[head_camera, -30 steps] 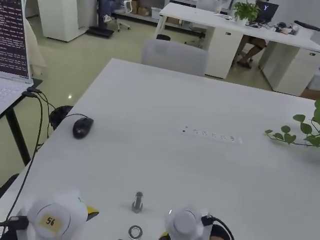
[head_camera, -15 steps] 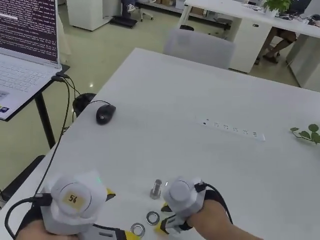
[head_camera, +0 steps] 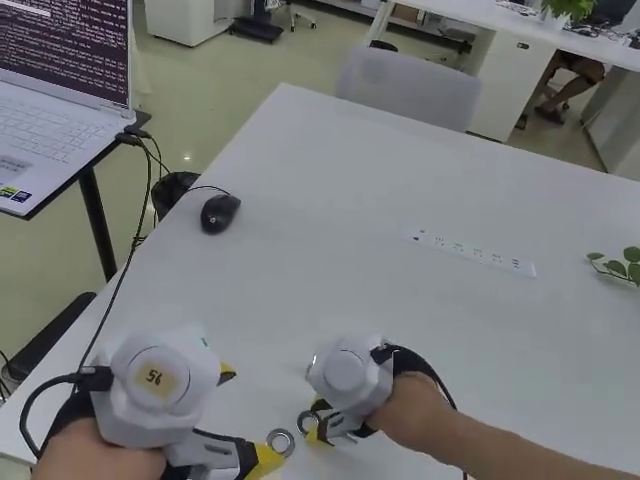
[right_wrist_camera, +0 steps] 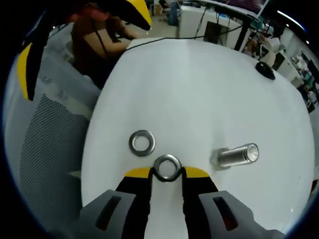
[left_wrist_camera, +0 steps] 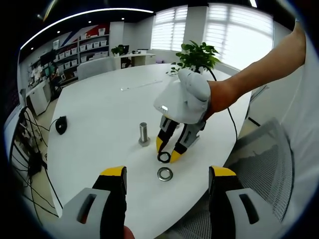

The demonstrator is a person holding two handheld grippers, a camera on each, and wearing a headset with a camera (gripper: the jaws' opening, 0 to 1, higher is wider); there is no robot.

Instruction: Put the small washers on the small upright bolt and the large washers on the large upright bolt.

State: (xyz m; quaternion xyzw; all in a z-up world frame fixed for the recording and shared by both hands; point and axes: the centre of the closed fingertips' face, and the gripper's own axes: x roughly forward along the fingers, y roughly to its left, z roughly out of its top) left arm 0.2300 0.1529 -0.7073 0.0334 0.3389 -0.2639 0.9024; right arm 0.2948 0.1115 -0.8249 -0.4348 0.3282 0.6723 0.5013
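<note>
Seen from the head, the right gripper (head_camera: 318,428) hides the upright bolt behind its white body, and the frame's lower edge cuts off both of the person's hands. In the right gripper view, the jaws stand narrow, closed on the held washer (right_wrist_camera: 167,167), which sits between the yellow tips low over the white worktop (right_wrist_camera: 199,89). Whether it rests on the surface or is just lifted cannot be told. The loose washer (right_wrist_camera: 142,142) lies flat just beside it, toward the worktop's near edge. On the other side the bolt (right_wrist_camera: 234,155) stands on its head, near the held washer but apart from it. The two washers look alike, so small or large cannot be told.

In the left gripper view, the left gripper (left_wrist_camera: 168,172) has its jaws spread wide and holds nothing; it is by the worktop's edge with the loose washer just ahead of it. The person's forearm (left_wrist_camera: 259,64) crosses this view and blocks part of the windows.

Farther off on the worktop lie a black mouse (head_camera: 220,212) and a white power strip (head_camera: 470,252), well apart. A laptop (head_camera: 50,100) is cut off at the left edge, plant leaves (head_camera: 620,265) at the right, and a grey chair (head_camera: 405,88) stands at the far side.
</note>
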